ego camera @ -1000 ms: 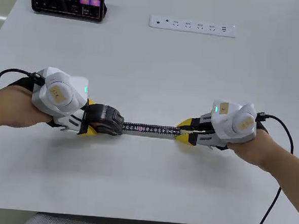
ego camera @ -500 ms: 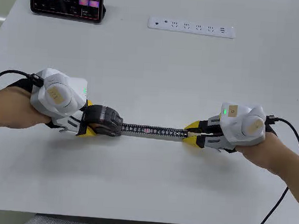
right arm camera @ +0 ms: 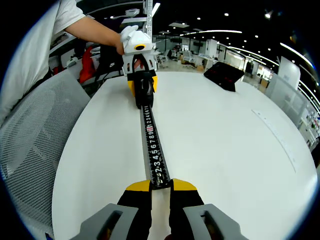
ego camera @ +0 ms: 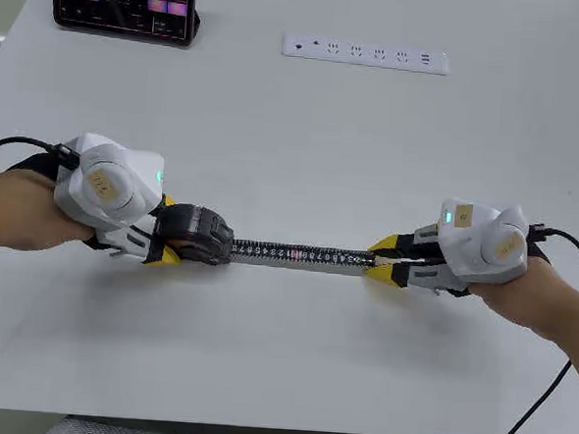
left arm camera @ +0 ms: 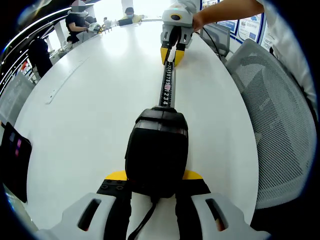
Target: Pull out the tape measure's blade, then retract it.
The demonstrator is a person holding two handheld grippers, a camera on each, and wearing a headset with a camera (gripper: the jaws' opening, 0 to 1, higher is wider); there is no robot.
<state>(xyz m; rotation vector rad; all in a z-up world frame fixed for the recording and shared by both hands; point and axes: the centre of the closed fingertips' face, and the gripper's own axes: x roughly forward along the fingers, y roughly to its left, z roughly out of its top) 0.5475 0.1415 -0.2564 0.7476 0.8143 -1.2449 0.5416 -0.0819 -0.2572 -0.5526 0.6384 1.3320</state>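
Note:
A black tape measure case [ego camera: 196,234] rests on the white table, and my left gripper [ego camera: 170,239] is shut on it. In the left gripper view the case [left arm camera: 157,150] sits between the yellow-tipped jaws. The numbered blade [ego camera: 302,253] runs rightward from the case to my right gripper [ego camera: 380,259], which is shut on the blade's end. Along the right gripper view the blade [right arm camera: 154,150] stretches away to the case [right arm camera: 142,85] and the left gripper [right arm camera: 139,75]. The right gripper [left arm camera: 173,52] shows far up the left gripper view.
A white power strip [ego camera: 364,53] lies at the back of the table [ego camera: 294,139]. A dark tablet [ego camera: 124,0] with a lit screen stands at the back left. Cables trail from both grippers. A mesh chair [right arm camera: 30,150] stands by the table's near edge.
My right gripper has moved to the right with the blade's end, so more blade is out of the case. The left gripper and case have stayed put.

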